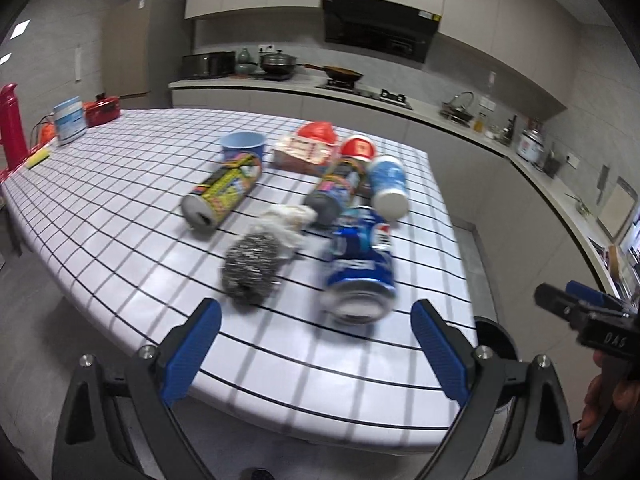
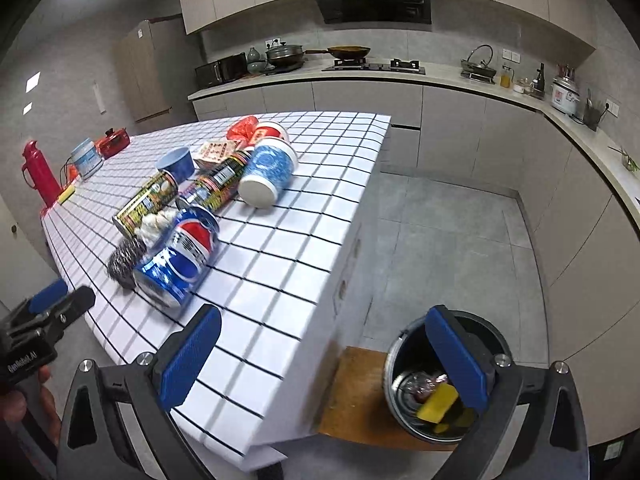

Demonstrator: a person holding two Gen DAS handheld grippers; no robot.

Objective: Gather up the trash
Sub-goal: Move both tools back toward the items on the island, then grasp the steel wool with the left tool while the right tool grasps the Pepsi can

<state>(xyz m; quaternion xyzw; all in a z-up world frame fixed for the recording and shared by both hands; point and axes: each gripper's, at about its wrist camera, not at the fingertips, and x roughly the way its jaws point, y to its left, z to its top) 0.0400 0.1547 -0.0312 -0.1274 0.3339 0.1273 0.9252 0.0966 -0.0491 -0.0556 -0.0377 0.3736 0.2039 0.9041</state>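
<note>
On the checked table [image 1: 132,208] a blue Pepsi can [image 1: 362,268] lies on its side nearest my left gripper [image 1: 316,350], which hovers open and empty over the table's near edge. Left of the can sit a steel scourer [image 1: 250,266] and a crumpled tissue [image 1: 286,220]. Behind them lie two printed cans [image 1: 224,194], a blue-white paper cup [image 1: 387,184], a red-white cup [image 1: 358,148] and a snack packet [image 1: 304,152]. My right gripper [image 2: 324,360] is open and empty over the table's corner. The black trash bin [image 2: 404,344] below it holds a yellow sponge [image 2: 436,402].
The bin stands on a wooden stool [image 2: 352,392] beside the table. A blue bowl [image 1: 243,145] stands behind the cans. A red flask [image 1: 10,128], a white tub [image 1: 70,120] and a red box [image 1: 102,110] stand at the table's far left end. Grey floor [image 2: 448,248] lies to the right.
</note>
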